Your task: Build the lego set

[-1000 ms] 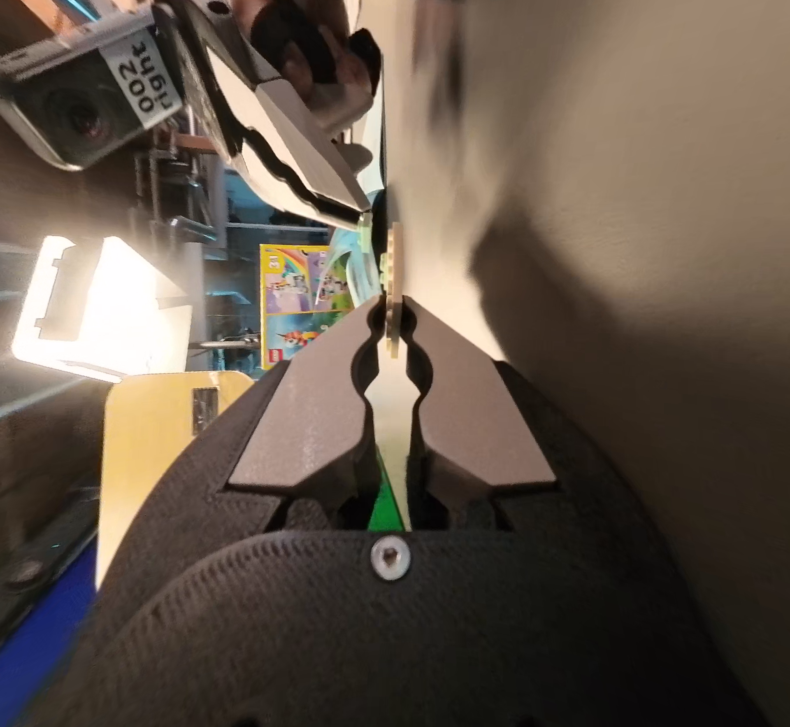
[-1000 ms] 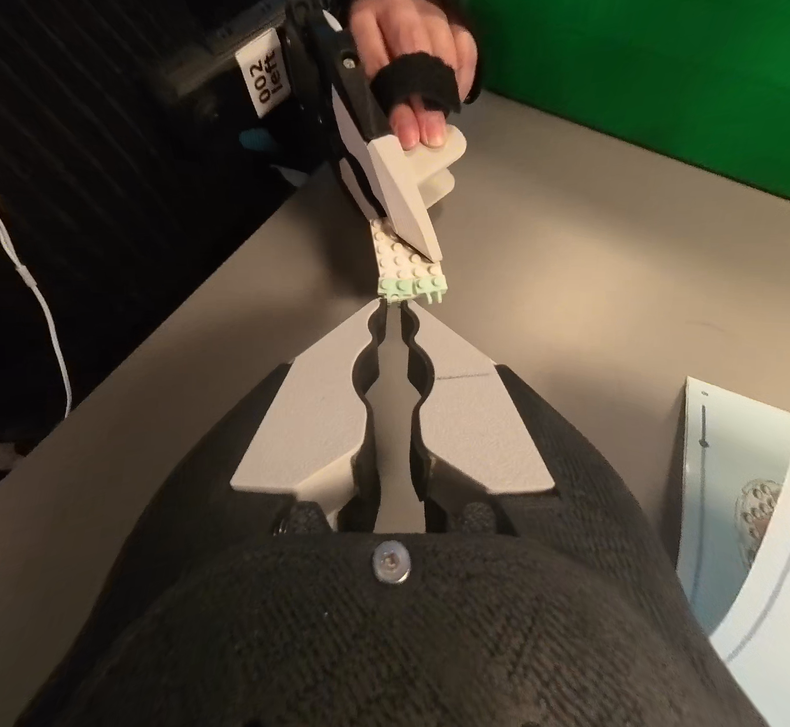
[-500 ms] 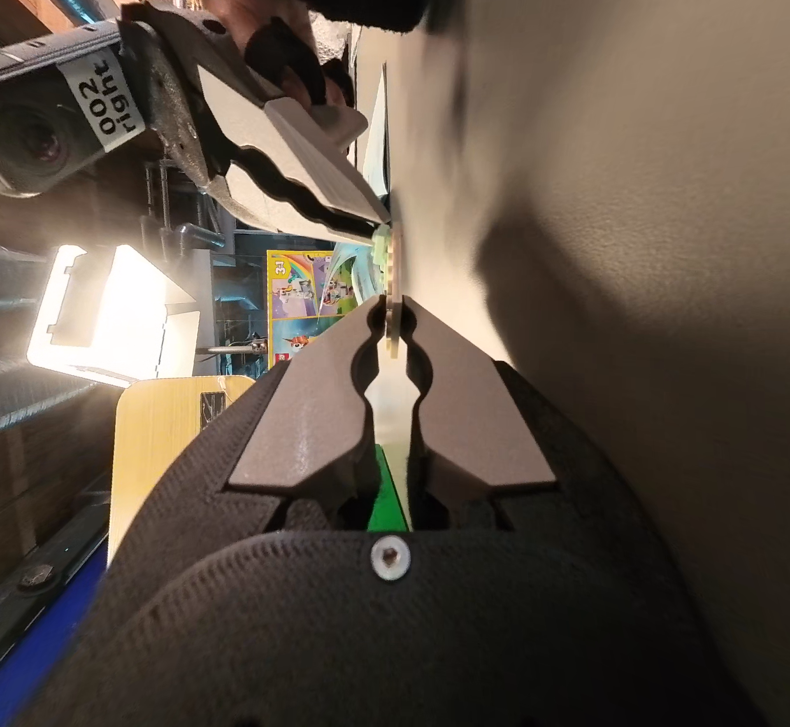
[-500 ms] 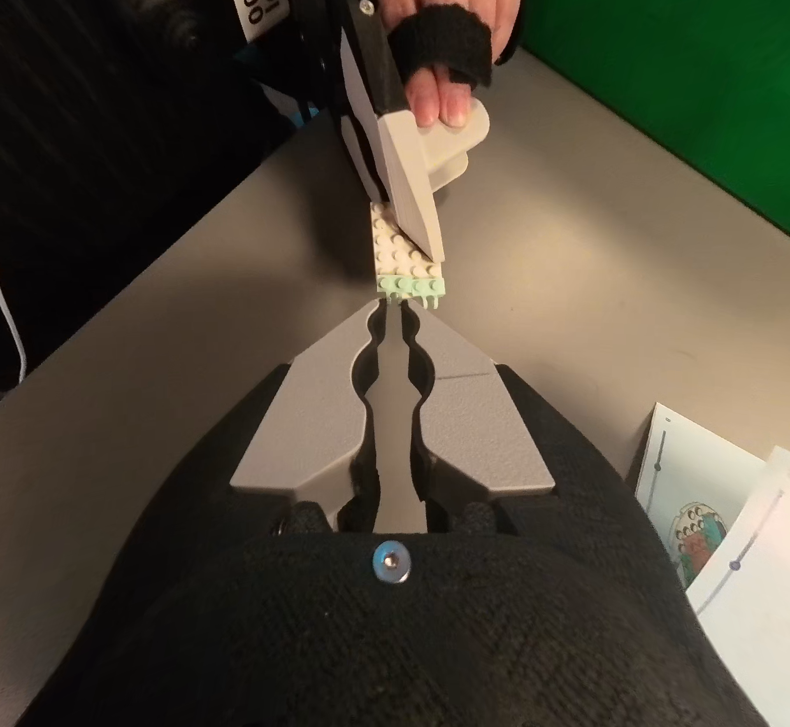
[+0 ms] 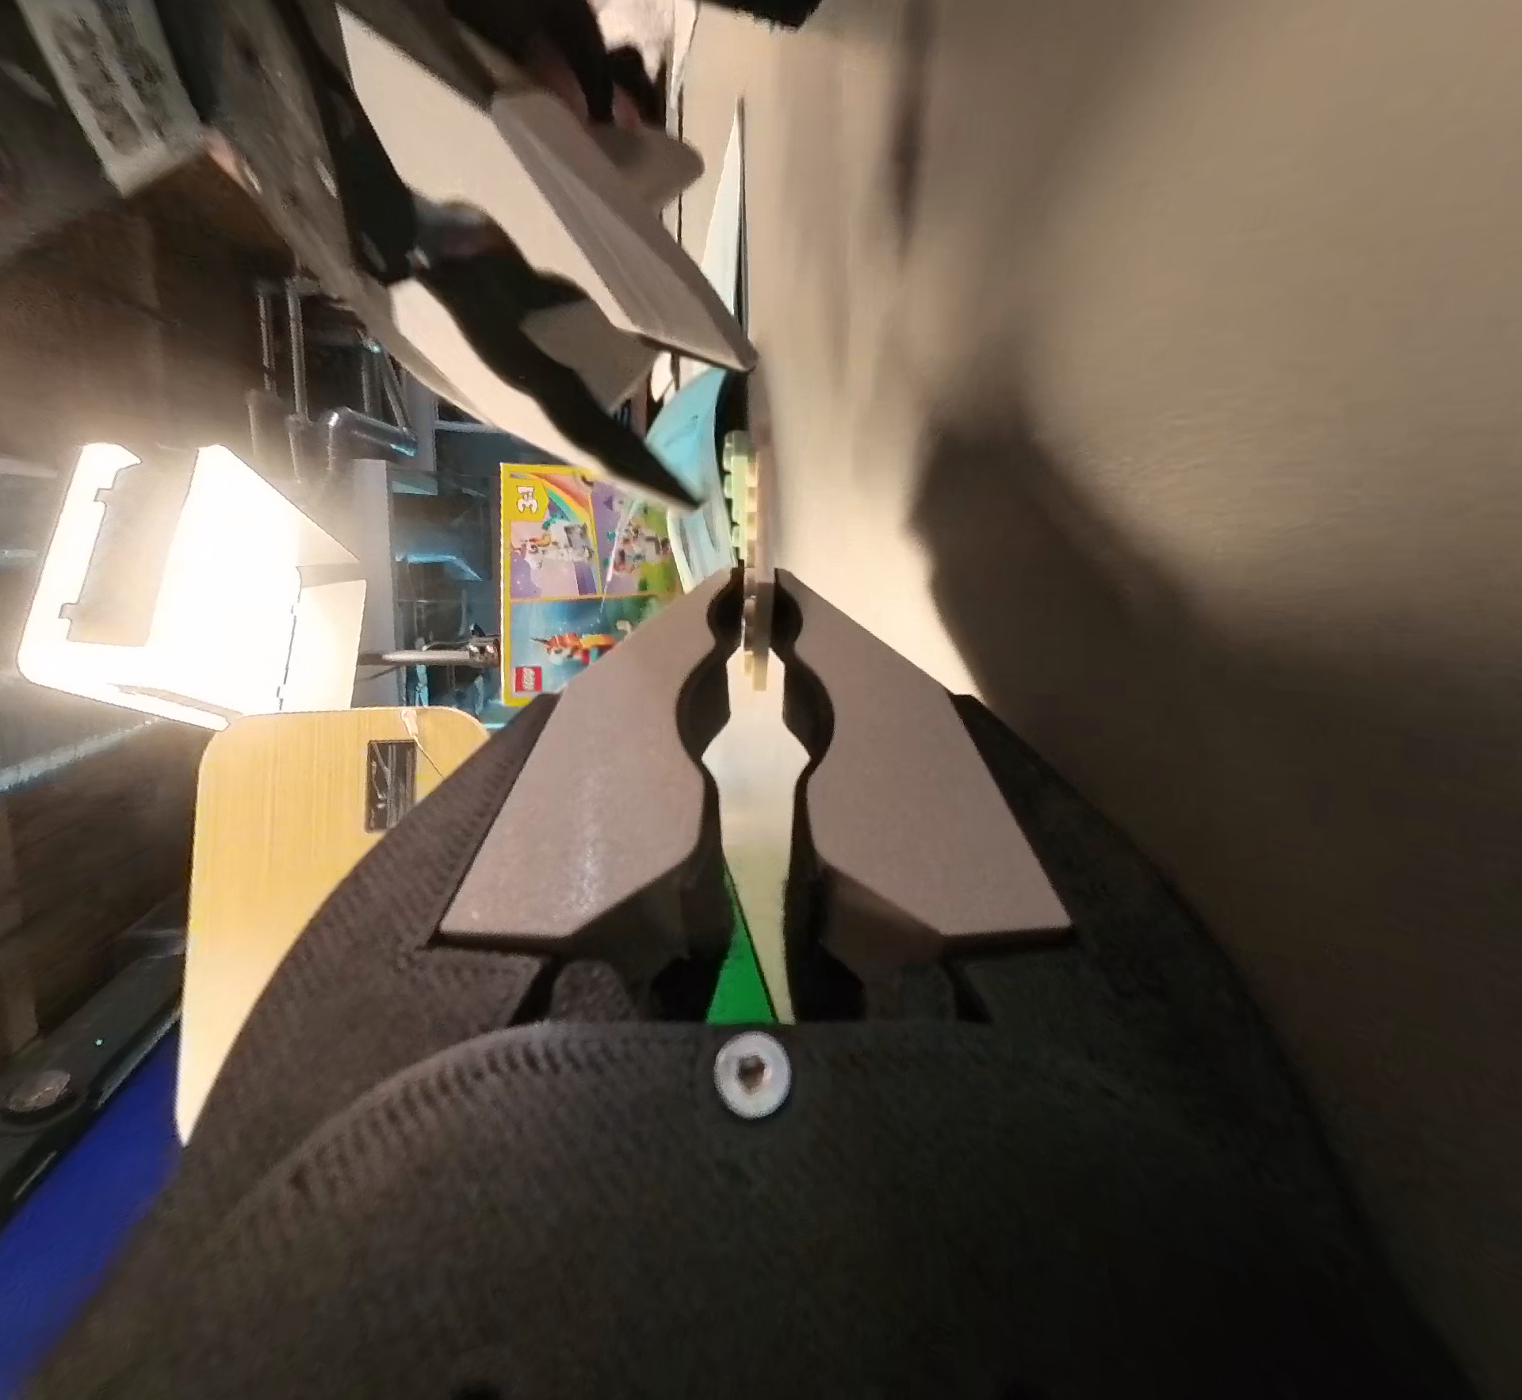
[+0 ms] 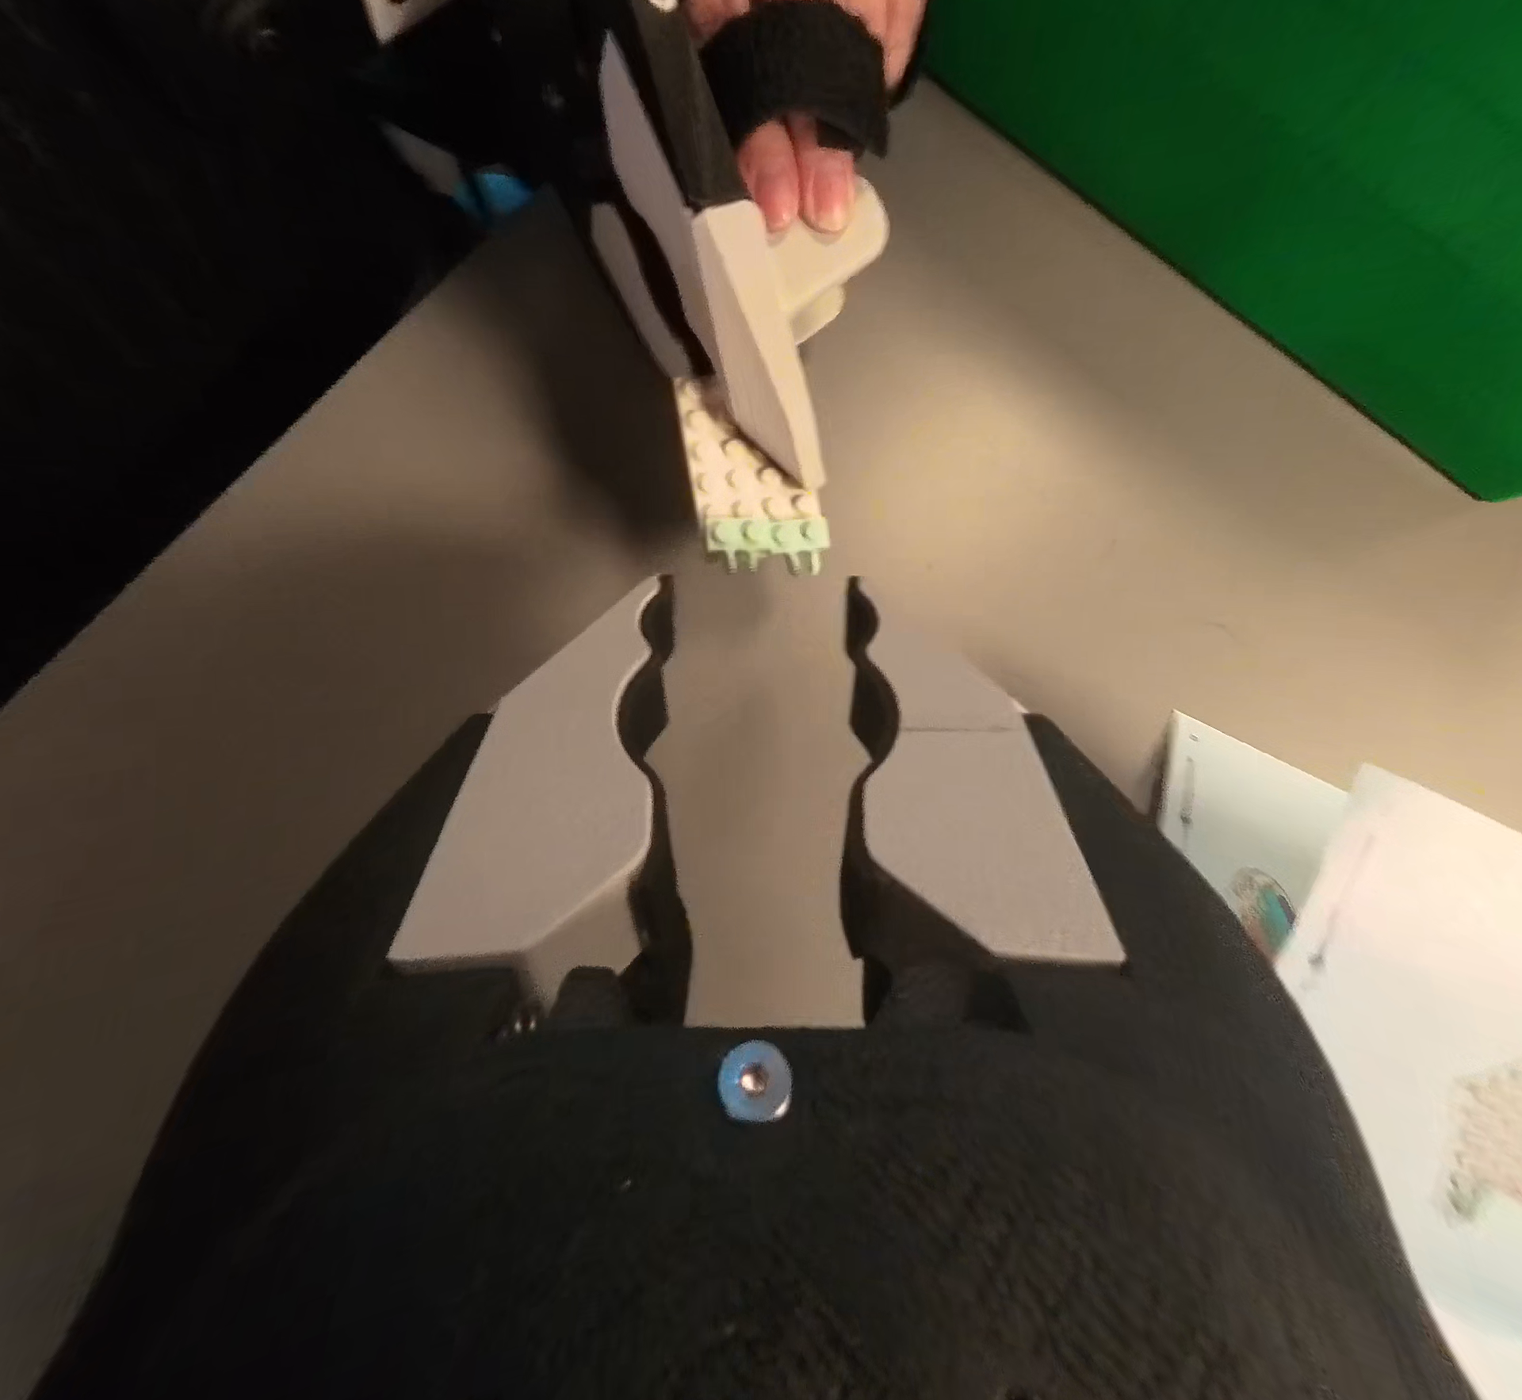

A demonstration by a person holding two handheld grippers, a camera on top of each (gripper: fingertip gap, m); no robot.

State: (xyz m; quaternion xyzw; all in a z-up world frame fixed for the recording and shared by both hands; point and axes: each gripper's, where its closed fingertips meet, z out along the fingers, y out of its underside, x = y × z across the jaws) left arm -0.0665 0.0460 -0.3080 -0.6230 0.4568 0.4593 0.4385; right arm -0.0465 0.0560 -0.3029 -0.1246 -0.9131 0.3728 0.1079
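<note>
Cream studded plate (image 6: 733,454) held above the grey table, one end clamped between closed gripper fingers, studs facing up. Pale green strip (image 6: 766,537) pressed across its free end, small pins pointing outward. Seen edge-on from the left wrist (image 5: 756,537).

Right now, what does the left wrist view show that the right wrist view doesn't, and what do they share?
Only the left wrist view shows the colourful cardboard set box, the bright rectangular lamp and the pale wooden board in the background. Only the right wrist view shows the green backdrop and the white instruction pages on the grey table. Both show the cream studded plate with a mint-green piece on its end, clamped in the left gripper, whose jaws are shut on it, while the right gripper has its jaws open just short of it.
</note>
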